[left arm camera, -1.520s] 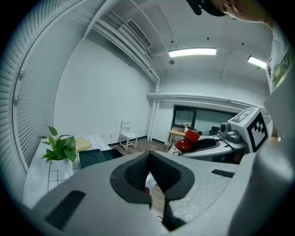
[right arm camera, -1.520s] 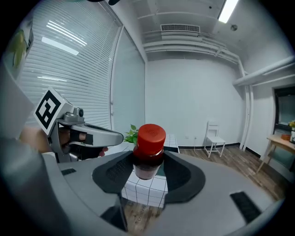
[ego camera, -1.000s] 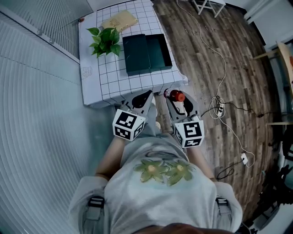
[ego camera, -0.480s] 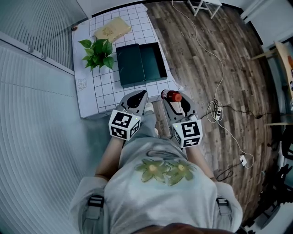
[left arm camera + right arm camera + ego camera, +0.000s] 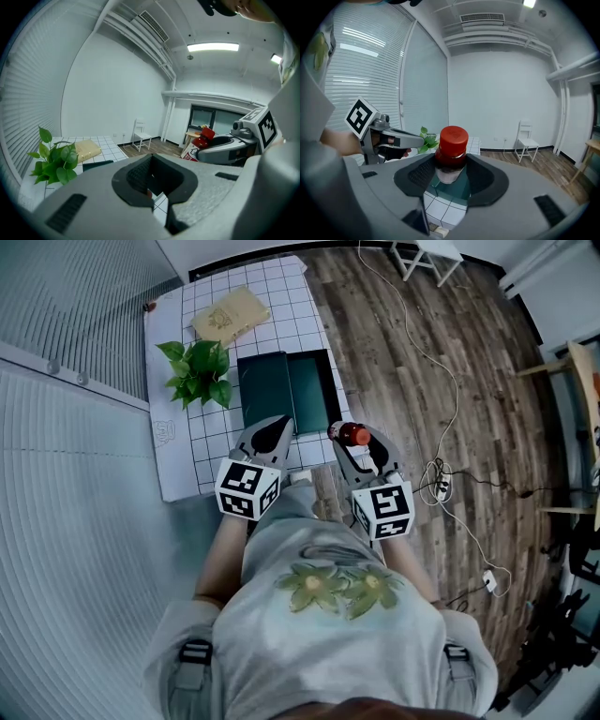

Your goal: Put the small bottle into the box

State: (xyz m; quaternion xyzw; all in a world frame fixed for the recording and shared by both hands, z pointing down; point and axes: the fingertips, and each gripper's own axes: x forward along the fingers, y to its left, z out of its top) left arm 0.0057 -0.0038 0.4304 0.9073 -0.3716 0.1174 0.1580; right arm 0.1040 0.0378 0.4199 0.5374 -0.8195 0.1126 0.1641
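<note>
The small bottle [image 5: 354, 434] has a red cap and a clear body, and my right gripper [image 5: 352, 443] is shut on it just off the table's near right corner. In the right gripper view the small bottle [image 5: 452, 143] stands upright between the dark pads [image 5: 417, 174], with the green box [image 5: 458, 188] below and beyond it. The dark green box [image 5: 310, 382] lies open on the gridded table [image 5: 178, 457], its lid [image 5: 265, 390] beside it on the left. My left gripper [image 5: 273, 426] hangs shut and empty over the lid's near edge. From the left gripper [image 5: 153, 174] view the bottle [image 5: 204, 136] shows at the right.
A potted green plant [image 5: 199, 377] stands left of the box, and a tan packet [image 5: 230, 313] lies at the table's far end. A slatted wall runs along the left. Cables [image 5: 441, 463] trail over the wooden floor on the right, and a white chair [image 5: 427, 249] stands beyond.
Both grippers have come closer to the table. The left one now reaches over the box lid's near edge, and the right one still holds the bottle.
</note>
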